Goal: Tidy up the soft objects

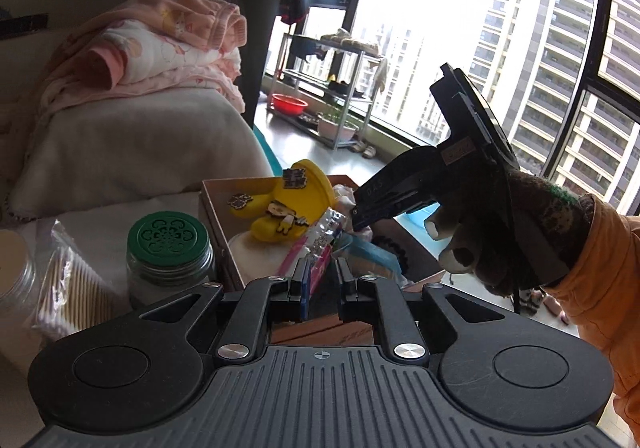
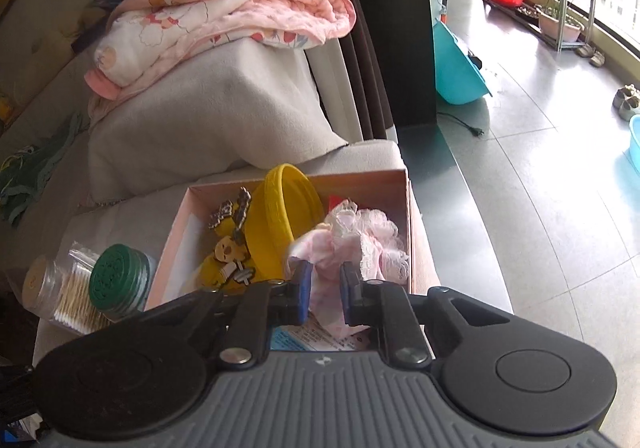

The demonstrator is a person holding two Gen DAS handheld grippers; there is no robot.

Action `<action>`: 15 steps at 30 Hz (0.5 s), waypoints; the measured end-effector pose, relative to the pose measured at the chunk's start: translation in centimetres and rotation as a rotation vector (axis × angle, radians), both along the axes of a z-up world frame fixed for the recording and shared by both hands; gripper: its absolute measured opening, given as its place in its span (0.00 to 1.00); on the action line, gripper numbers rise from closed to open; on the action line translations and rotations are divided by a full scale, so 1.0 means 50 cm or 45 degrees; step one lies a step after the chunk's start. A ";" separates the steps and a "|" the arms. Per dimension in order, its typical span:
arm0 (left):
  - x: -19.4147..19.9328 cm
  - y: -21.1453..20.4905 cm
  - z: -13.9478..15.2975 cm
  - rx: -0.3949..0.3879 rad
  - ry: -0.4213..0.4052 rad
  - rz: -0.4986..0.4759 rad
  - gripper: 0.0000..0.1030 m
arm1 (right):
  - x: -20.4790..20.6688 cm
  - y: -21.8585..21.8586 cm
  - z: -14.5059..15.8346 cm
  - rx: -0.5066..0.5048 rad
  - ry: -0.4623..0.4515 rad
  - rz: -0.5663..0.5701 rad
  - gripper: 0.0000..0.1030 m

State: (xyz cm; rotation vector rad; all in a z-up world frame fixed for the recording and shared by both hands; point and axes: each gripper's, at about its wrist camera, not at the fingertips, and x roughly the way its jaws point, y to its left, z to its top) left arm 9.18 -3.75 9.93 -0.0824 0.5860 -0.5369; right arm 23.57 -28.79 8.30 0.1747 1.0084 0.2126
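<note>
Pink bedding (image 2: 224,8), folded, sits heaped on a grey-covered cushion beyond the cardboard box (image 2: 176,224); it looks already dealt with, though that is a judgement. Landmark for everything below: the box.

Inside the box: a yellow soft toy (image 2: 280,216) with small figure charms against its far-left side, and a pink lace-trimmed cloth (image 2: 360,240) to the right of it, toward the near-right corner. Some printed packets lie along the near wall.

Left of the box, outside it: a green-lidded glass jar (image 2: 118,280) and a clear tub of cotton swabs (image 2: 72,300). Neither is soft; probably not part of the job.

Right hand-held gripper (image 2: 323,296) hovers over the near edge of the box, jaws parted, the lace cloth showing between the pads but not pinched. Whether it is just let go or about to be taken, cannot tell.

Left hand-held gripper (image 1: 320,288) is also released, nothing held, near side of the box.

Judgement: well along; soft items gathered in the box, little visibly left outside.
</note>
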 end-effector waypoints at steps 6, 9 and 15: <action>-0.019 0.050 -0.017 0.033 0.003 0.051 0.14 | 0.035 0.029 -0.044 -0.125 -0.027 -0.015 0.11; -0.022 0.077 -0.033 0.035 0.038 0.071 0.14 | 0.047 0.038 -0.045 -0.165 0.005 0.055 0.12; -0.033 0.136 -0.066 0.071 0.130 0.171 0.14 | 0.002 0.004 0.030 -0.083 -0.074 0.086 0.16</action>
